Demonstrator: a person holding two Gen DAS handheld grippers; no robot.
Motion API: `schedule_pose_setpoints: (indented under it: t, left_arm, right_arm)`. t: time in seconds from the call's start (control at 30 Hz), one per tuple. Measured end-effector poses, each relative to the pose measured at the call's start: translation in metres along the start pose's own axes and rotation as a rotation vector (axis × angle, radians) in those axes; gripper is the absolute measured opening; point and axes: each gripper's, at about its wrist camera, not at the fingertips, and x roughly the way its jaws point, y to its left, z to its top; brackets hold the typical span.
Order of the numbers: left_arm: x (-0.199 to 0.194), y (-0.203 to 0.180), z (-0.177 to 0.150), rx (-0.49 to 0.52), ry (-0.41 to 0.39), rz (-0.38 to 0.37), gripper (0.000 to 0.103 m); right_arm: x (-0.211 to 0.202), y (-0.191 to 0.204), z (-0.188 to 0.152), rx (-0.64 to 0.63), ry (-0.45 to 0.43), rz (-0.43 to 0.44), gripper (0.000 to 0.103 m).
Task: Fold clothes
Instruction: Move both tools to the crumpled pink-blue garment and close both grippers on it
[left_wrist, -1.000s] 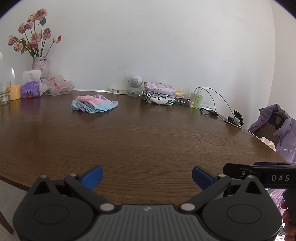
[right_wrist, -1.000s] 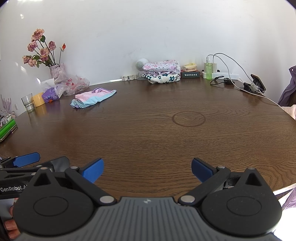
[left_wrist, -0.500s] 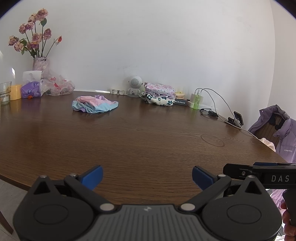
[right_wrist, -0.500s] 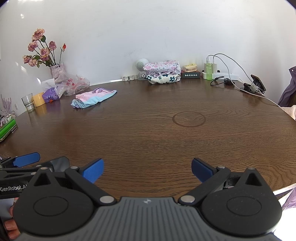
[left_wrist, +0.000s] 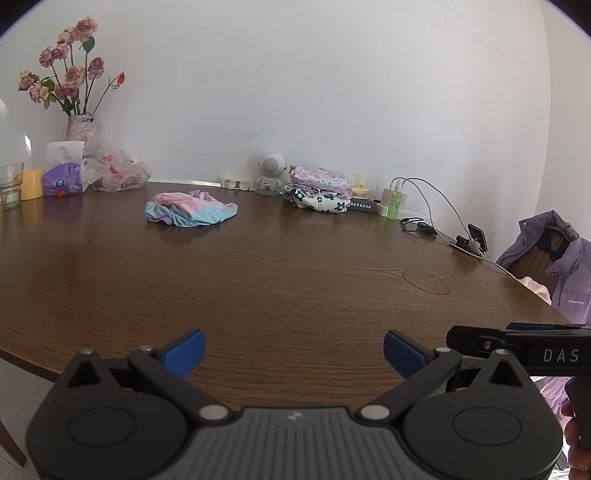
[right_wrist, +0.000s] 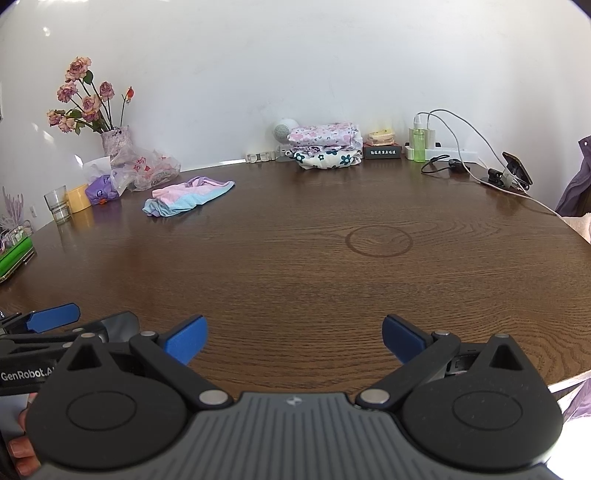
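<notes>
A crumpled pink, blue and purple garment (left_wrist: 190, 213) (right_wrist: 186, 195) lies on the far left part of the brown wooden table (left_wrist: 280, 280) (right_wrist: 295, 266). A stack of folded floral clothes (left_wrist: 319, 188) (right_wrist: 327, 144) sits at the back by the wall. My left gripper (left_wrist: 293, 352) hovers open over the table's near edge with nothing between its blue fingertips. My right gripper (right_wrist: 293, 339) is also open and empty, beside the left one. Both are far from the garment.
A vase of flowers (left_wrist: 79, 123), plastic bag (left_wrist: 118, 175), glass (left_wrist: 11, 184) and yellow cup stand at the far left. A small speaker (left_wrist: 269, 177), green bottle (right_wrist: 419, 144), power strip, cables and a clipped phone (right_wrist: 515, 170) line the back right. A purple jacket (left_wrist: 565, 273) hangs on a chair.
</notes>
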Motion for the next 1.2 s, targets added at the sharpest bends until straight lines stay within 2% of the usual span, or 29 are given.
schedule_pose_setpoints:
  t: [0.43, 0.63, 0.87, 0.97, 1.2]
  left_arm:
    - [0.006, 0.01, 0.006, -0.012, -0.009, -0.02, 0.103]
    - [0.015, 0.022, 0.021, -0.003, -0.011, 0.026, 0.103]
    - [0.031, 0.051, 0.072, 0.029, -0.017, 0.085, 0.103]
    - [0.043, 0.068, 0.099, 0.049, -0.015, 0.124, 0.103]
    - [0.098, 0.119, 0.163, 0.056, 0.062, 0.173, 0.103]
  right_arm:
    - [0.01, 0.005, 0.008, -0.018, 0.013, 0.017, 0.103]
    - [0.028, 0.008, 0.027, -0.034, 0.037, 0.07, 0.103]
    - [0.065, 0.023, 0.081, -0.112, 0.071, 0.134, 0.103]
    - [0.086, 0.035, 0.111, -0.148, 0.091, 0.191, 0.103]
    - [0.155, 0.088, 0.195, -0.206, 0.142, 0.318, 0.103]
